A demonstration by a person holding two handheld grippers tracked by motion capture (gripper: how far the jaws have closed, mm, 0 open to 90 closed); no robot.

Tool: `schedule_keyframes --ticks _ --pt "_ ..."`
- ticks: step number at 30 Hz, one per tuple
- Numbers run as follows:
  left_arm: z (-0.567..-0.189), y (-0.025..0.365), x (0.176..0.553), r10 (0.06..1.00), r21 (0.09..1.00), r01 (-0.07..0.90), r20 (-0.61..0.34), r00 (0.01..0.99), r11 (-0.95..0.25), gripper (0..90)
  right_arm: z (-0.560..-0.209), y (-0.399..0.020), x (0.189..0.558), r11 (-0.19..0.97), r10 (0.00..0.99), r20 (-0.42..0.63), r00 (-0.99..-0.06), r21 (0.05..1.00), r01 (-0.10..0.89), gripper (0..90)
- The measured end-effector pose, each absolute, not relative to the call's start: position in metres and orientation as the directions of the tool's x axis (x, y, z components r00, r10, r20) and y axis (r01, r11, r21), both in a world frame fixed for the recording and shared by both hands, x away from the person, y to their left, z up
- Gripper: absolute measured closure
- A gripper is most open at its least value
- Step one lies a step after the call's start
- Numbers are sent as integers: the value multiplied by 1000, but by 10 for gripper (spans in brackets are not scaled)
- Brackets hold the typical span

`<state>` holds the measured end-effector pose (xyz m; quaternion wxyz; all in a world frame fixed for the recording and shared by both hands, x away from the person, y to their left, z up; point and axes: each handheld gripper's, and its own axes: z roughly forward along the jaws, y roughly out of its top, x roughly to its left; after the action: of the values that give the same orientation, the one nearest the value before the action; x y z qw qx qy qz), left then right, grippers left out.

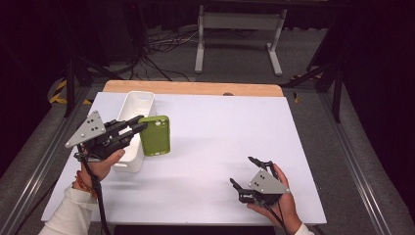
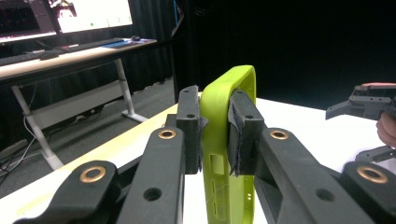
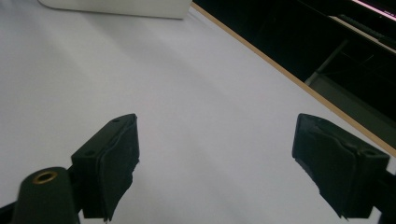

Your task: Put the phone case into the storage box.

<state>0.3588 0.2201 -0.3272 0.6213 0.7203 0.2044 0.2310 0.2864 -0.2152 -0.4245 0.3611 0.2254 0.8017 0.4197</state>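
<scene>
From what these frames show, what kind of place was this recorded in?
Probably a lab or data-recording workspace, not a home. A white-covered table stands amid dark curtains, loose cables run over the floor, and a desk with lit monitors stands behind. The left gripper holds a green phone case.

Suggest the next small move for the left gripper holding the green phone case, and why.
Probably carry the lime-green rubbery phone case sideways over the white rectangular plastic bin beside it: the left gripper is shut on the case's edge, holding it off the table, while the right gripper rests open.
</scene>
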Motion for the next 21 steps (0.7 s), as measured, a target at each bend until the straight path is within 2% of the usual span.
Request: schedule_keyframes --ticks 21 --pt "-322 235 358 610 993 -10 79 789 -116 774 -425 -215 286 545 663 -388 -641 837 57 158"
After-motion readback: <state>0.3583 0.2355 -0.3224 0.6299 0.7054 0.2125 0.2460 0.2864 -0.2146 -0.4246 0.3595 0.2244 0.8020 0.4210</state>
